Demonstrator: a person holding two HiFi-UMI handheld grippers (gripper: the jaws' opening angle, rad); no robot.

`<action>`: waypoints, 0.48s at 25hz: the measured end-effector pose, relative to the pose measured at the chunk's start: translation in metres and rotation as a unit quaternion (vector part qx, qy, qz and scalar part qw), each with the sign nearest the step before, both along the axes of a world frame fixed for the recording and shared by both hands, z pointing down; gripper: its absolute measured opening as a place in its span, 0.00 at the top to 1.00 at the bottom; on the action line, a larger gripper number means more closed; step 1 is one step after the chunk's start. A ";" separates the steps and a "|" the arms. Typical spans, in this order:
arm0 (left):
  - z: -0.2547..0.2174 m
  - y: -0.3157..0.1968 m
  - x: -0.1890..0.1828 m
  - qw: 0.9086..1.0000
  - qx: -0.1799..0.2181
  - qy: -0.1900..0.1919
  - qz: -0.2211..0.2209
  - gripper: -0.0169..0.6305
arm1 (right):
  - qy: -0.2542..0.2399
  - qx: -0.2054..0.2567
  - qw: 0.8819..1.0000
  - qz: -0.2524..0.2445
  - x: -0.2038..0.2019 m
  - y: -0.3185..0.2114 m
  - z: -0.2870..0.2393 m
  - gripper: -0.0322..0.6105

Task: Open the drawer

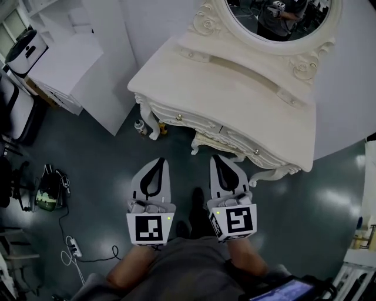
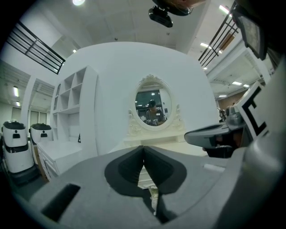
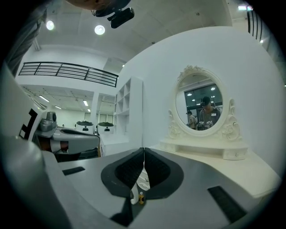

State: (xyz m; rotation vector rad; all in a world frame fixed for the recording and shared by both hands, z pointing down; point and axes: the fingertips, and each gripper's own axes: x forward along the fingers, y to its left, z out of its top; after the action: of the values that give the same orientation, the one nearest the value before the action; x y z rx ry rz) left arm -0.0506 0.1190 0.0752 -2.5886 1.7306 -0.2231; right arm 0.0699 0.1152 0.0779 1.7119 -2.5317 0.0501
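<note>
- Both tools hover side by side over the dark floor [image 1: 94,170], noses aimed at the front of the white dressing table [image 1: 235,82] and touching nothing.
- The left gripper [image 1: 159,161] has its jaws pressed together tip to tip. Its own view shows nothing between them.
- The right gripper [image 1: 216,157] is the same: jaws closed and empty.
- The drawer [image 1: 189,122] sits in the carved front just under the tabletop's edge, closed flush, ahead of the 2 grippers.
- 2 small knobs [image 1: 179,117] show along that front, 1 left and 1 right. The steep angle squashes the front to a thin band, so where 1 drawer ends I cannot tell.
- In both gripper views the grey gripper body hides the drawer front, and only the tabletop and oval mirror [image 1: 276,17] rise above it.
- The head view's top edge cuts off that mirror, and the person reflected in it is small and dim.
- A white carved piece [image 1: 205,141] sits tucked under the table, mostly hidden, and I can't say what it is.
- A small bottle [image 1: 139,125] stands by the table's left leg, its label too tiny to read.
- The forearms run off the bottom edge.
</note>
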 end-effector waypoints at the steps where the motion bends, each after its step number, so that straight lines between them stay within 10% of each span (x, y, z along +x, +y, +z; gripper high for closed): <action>1: 0.003 -0.009 0.004 1.000 -0.002 -0.003 0.002 0.95 | -0.003 -0.004 1.000 0.000 0.004 -0.009 0.004 0.93; 12: 0.005 -0.105 0.044 1.000 -0.008 -0.026 -0.004 0.95 | -0.028 -0.014 0.999 -0.017 0.037 -0.111 0.013 0.93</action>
State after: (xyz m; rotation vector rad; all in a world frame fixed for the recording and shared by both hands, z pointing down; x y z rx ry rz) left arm -0.0071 0.0137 0.0802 -2.5635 1.7291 -0.3033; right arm 0.1069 0.0039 0.0906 1.6798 -2.5855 0.1330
